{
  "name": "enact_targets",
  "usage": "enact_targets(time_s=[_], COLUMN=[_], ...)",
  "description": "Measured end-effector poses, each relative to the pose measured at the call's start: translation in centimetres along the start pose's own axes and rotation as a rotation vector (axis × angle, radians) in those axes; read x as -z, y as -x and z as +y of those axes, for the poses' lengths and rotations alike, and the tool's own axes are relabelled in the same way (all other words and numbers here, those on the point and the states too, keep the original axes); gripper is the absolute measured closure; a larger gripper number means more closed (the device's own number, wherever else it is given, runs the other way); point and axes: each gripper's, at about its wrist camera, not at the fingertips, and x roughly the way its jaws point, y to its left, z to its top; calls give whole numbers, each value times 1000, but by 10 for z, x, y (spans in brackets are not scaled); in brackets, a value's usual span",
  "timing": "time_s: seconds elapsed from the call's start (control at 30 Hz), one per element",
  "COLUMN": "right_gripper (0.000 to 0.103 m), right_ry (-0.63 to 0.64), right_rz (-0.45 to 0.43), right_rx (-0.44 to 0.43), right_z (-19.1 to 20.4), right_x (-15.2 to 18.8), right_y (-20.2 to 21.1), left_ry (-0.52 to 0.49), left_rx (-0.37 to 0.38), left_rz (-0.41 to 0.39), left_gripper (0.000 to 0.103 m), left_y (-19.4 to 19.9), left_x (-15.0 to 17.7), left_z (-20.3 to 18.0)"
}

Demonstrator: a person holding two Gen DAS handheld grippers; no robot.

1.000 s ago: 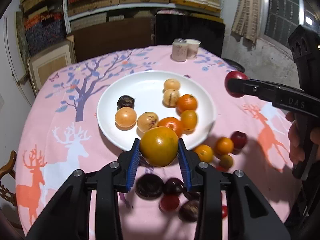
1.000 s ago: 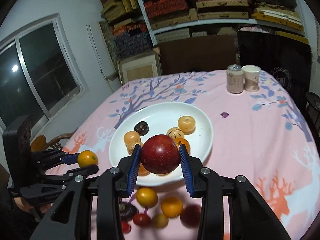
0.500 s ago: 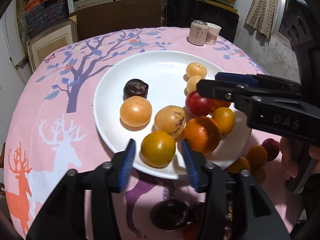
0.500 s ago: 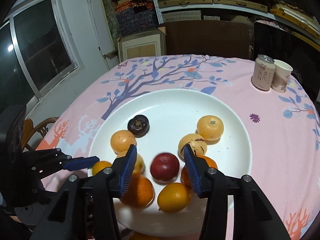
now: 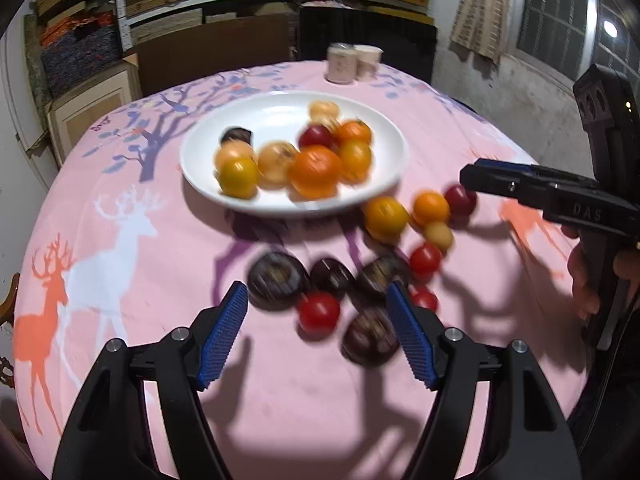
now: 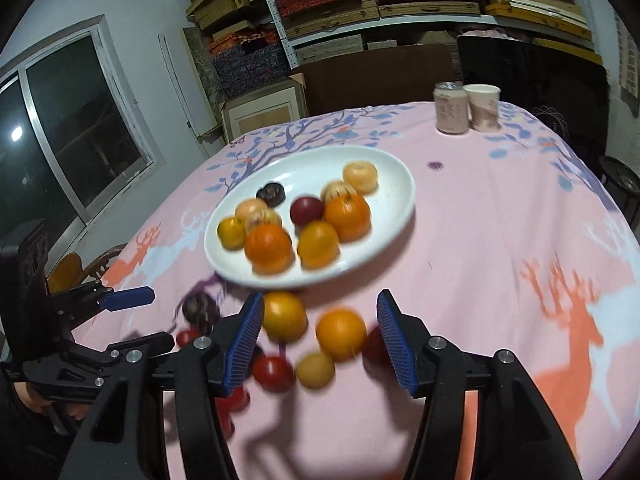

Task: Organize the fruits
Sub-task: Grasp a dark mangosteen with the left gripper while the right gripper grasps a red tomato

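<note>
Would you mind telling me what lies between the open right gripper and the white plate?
In the right wrist view, only two orange fruits on the pink tablecloth separate the right gripper from the plate.

A lived-in home room doubling as storage is showing here — a round table wearing a pink deer-print tablecloth [image 6: 500,216]; wall shelves [image 6: 400,4] sagging with stacked flat boxes; a dark sliding window [image 6: 60,128] — a wooden chair [image 6: 72,268] sitting alongside.

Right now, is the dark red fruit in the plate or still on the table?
In the plate. The dark red fruit sits inside the white plate among orange fruits, and both grippers are open and empty.
</note>
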Motion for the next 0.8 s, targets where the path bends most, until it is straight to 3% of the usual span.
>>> enact_targets(time_s=[0.17, 0.3, 0.47, 0.57, 0.67, 0.8], right_gripper=[44, 44, 44, 44, 44, 44], right_ry=[-90, -36, -31, -56, -64, -64], right_rz=[13, 30, 23, 35, 47, 55], right_rx=[-25, 20, 9, -7, -22, -30], right_z=[-15, -9, -9, -13, -15, -14], right_x=[43, 64, 67, 67, 66, 67], right_y=[22, 23, 25, 23, 20, 18], left_ry=[-19, -52, -14, 22, -5, 21], left_rx=[11, -20, -28, 51, 21, 56], left_rz=[22, 15, 28, 87, 77, 75], left_gripper=[33, 33, 39, 41, 42, 42], left_y=[0, -8, -19, -30, -33, -40], left_x=[26, 29, 23, 29, 29, 21], left_z=[-21, -36, -28, -24, -29, -27])
